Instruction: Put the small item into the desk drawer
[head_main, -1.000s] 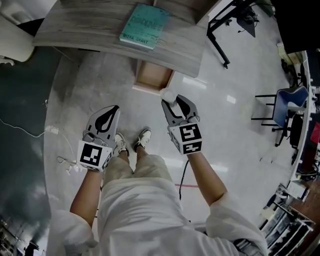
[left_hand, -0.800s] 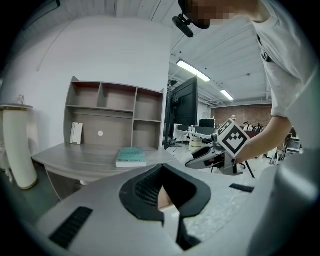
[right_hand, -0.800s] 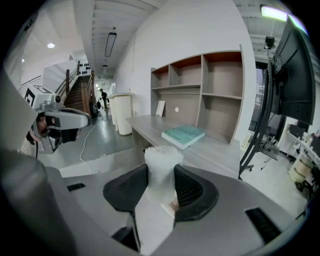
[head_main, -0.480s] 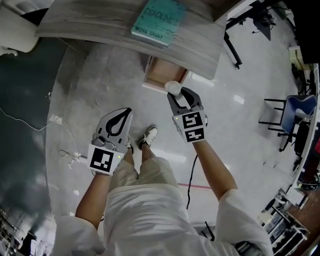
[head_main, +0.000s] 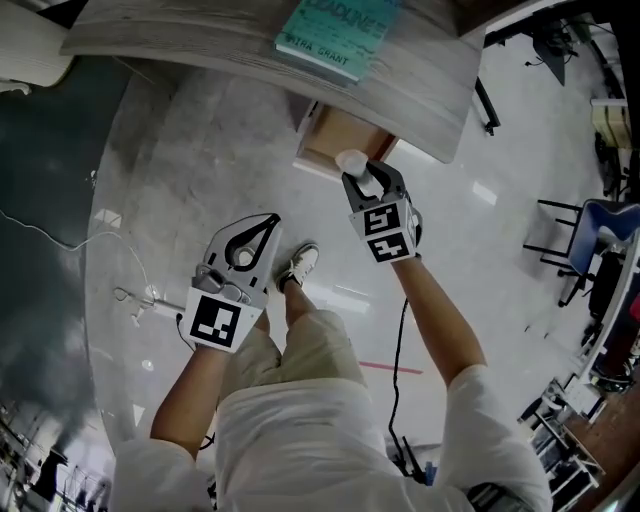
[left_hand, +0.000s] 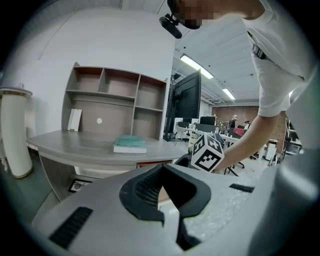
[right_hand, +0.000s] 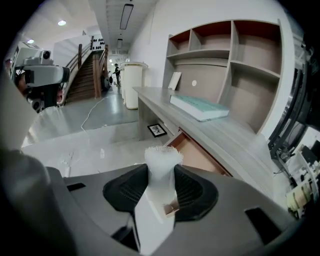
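Observation:
My right gripper (head_main: 362, 172) is shut on the small item (head_main: 352, 161), a white packet with a frayed top that sticks out past the fingertips. It hangs just in front of the open wooden drawer (head_main: 335, 145) under the grey desk (head_main: 200, 45). In the right gripper view the small item (right_hand: 161, 170) stands between the black pads, with the drawer (right_hand: 197, 155) beyond it to the right. My left gripper (head_main: 268, 222) is shut and holds nothing, lower left over the floor. In the left gripper view its jaws (left_hand: 162, 200) meet, and the right gripper's marker cube (left_hand: 209, 152) shows ahead.
A teal book (head_main: 338, 30) lies on the desk above the drawer. Shelves (left_hand: 115, 100) stand at the desk's back, and a white cylinder (left_hand: 12, 132) stands at its left end. A cable (head_main: 130, 295) lies on the floor at left, and chairs (head_main: 600, 240) stand at right.
My right gripper has sunk and moved closer to the open drawer with the white item still in it. The left gripper has also come down a little.

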